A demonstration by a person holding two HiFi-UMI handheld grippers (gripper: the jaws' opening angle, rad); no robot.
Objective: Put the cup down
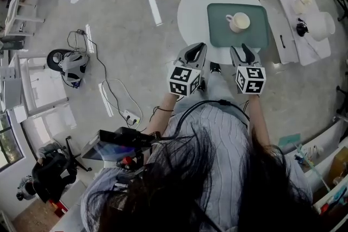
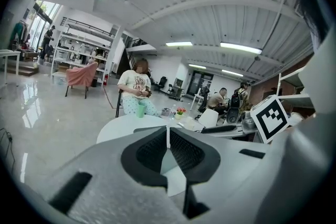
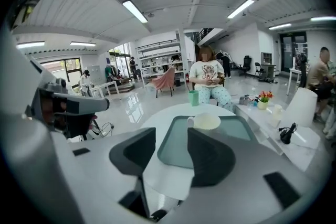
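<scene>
The cup stands free on the tray on the bench: the put-down looks done. Your right gripper has its fingers apart and empty, your left gripper has them together; just draw both clear.

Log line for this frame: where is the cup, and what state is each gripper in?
cup: upright on green tray, not held | left gripper: shut, empty | right gripper: open, empty | step: cup down

Open lab-office hall — strip lights, glossy floor, shelving, loose cables
</scene>
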